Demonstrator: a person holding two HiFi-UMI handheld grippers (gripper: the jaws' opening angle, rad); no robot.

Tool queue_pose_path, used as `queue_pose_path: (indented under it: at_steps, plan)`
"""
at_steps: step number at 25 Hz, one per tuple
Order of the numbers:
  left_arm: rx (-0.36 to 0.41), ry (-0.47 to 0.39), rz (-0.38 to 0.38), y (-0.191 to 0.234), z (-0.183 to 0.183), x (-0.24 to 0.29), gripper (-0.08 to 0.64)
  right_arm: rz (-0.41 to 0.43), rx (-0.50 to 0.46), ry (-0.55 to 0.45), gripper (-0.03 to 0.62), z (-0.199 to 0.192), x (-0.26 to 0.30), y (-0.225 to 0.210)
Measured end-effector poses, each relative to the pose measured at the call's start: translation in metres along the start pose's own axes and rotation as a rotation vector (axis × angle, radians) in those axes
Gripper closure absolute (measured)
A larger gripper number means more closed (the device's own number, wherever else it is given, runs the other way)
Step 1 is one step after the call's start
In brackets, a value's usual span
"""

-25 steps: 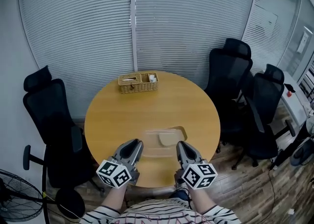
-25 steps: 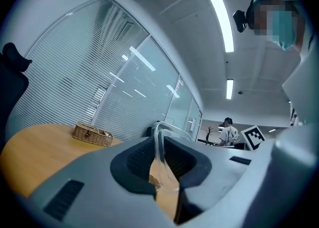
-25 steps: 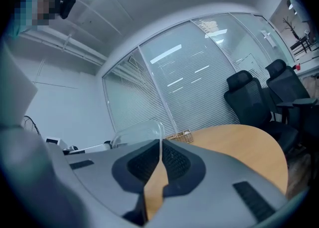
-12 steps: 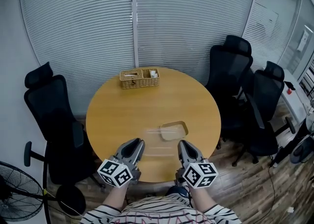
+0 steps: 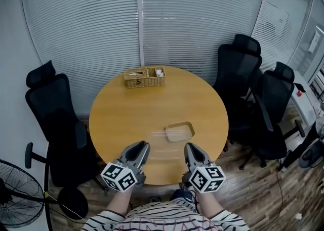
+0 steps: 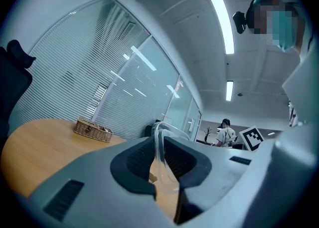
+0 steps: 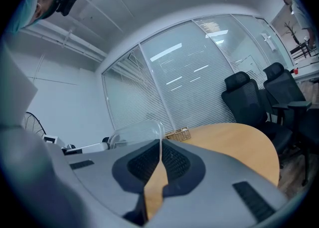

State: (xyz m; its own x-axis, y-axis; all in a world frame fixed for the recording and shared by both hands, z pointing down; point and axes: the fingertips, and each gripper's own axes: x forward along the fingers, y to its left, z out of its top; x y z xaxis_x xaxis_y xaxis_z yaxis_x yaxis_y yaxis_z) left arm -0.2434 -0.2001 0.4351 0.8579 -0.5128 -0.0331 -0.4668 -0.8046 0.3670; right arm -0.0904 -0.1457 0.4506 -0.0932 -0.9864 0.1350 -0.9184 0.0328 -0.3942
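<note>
A clear plastic container (image 5: 178, 132) hangs over the near edge of the round wooden table (image 5: 131, 111), held between both grippers. My left gripper (image 5: 142, 147) is shut on its left rim; in the left gripper view the thin clear plastic rim (image 6: 159, 144) is pinched between the dark pads. My right gripper (image 5: 188, 148) is shut on the right rim, where a thin clear edge (image 7: 160, 147) runs between the pads and a clear curved wall (image 7: 132, 132) rises to the left. I cannot tell what the container holds.
A wicker basket (image 5: 145, 77) with small items stands at the table's far edge, also in the left gripper view (image 6: 92, 129). Black office chairs stand left (image 5: 50, 113) and right (image 5: 240, 76) of the table. A fan (image 5: 15, 194) is on the floor at lower left.
The clear container's far end has shifted a little away from me and to the right over the table. Both grippers stay shut on it in nearly the same place.
</note>
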Motion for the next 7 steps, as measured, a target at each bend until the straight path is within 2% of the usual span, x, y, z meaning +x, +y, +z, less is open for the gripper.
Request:
queue_pose_path:
  at_steps: [7]
  plan:
    - [-0.005, 0.013, -0.005, -0.0054, -0.0066, 0.0025, 0.482, -0.009, -0.008, 0.01, 0.554, -0.0006, -0.0054, -0.0058]
